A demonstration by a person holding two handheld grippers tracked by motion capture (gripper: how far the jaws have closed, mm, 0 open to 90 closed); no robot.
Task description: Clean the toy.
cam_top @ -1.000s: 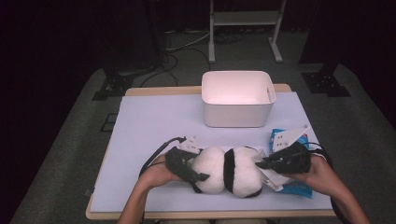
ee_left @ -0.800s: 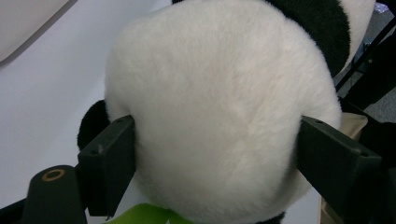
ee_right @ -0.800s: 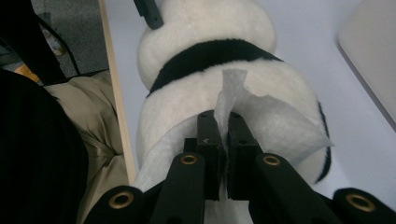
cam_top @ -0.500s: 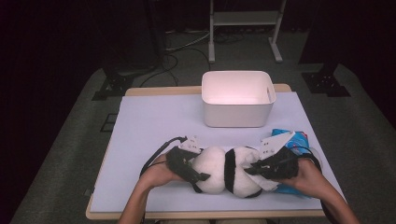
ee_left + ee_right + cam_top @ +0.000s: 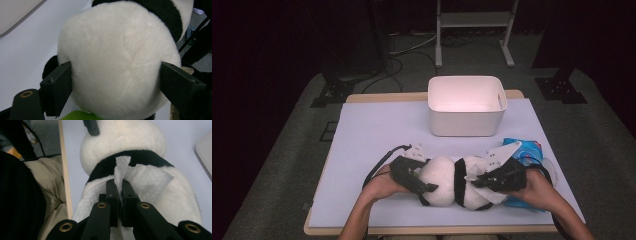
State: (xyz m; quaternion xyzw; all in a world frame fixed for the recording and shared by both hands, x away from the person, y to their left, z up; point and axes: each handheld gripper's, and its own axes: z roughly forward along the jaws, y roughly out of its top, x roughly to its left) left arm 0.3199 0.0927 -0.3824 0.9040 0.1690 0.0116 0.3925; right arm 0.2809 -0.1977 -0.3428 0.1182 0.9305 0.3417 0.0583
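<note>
Left tongs (image 5: 115, 82) squeeze round plush panda (image 5: 117, 62); right tongs (image 5: 119, 195) pinch thin wipe (image 5: 140, 177).

Lying on the table (image 5: 362, 145) at lower centre of the high view: plush panda (image 5: 454, 181), stretching left to right. Sitting behind it at upper centre: open bin (image 5: 466, 105). Resting at lower right, partly under the right gripper (image 5: 489, 180): wipes packet (image 5: 527, 150). Flanking the panda: left gripper (image 5: 424, 185) clamping its left end, right gripper pinching a wipe (image 5: 140, 176) draped on its right half.
</note>
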